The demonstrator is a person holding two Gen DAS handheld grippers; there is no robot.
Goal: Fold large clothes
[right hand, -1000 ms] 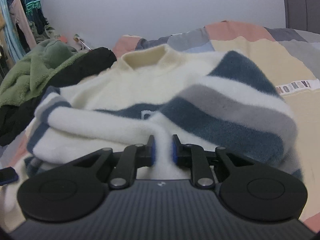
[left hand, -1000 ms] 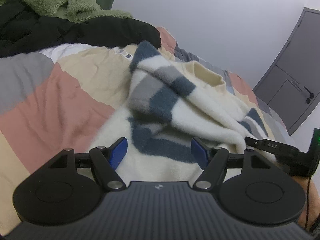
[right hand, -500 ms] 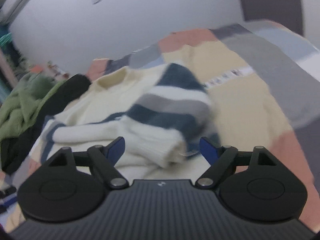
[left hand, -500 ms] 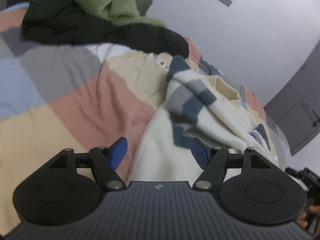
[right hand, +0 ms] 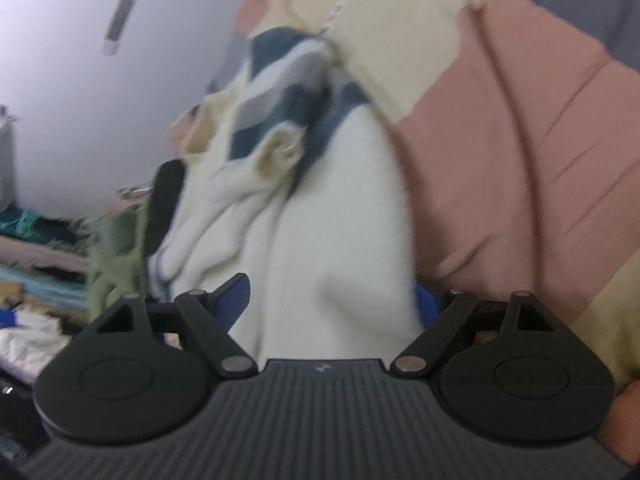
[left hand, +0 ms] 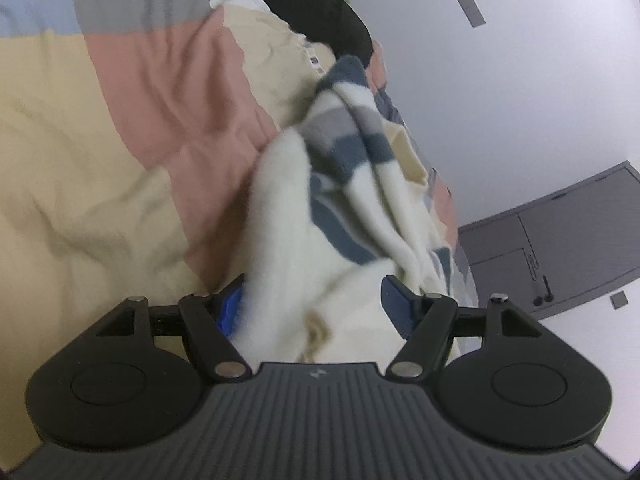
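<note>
A cream fleece sweater with blue and grey stripes [left hand: 340, 208] lies bunched on the patchwork bed cover [left hand: 120, 128]. My left gripper [left hand: 312, 304] is open, with the sweater's cream hem between its blue pads. In the right wrist view the same sweater [right hand: 332, 216] lies between the spread fingers of my open right gripper [right hand: 332, 300]; its right pad is partly hidden by the fabric. Both views are tilted and blurred.
A black garment [left hand: 320, 12] and a green fleece lie at the head of the bed. A grey door [left hand: 568, 256] stands at the right. In the right wrist view, a green garment [right hand: 112, 248] and other clothes lie at the left.
My right gripper has let go of the striped sleeve and opened. Both grippers have dropped low and tilted, with the sweater's cream hem now between their pads.
</note>
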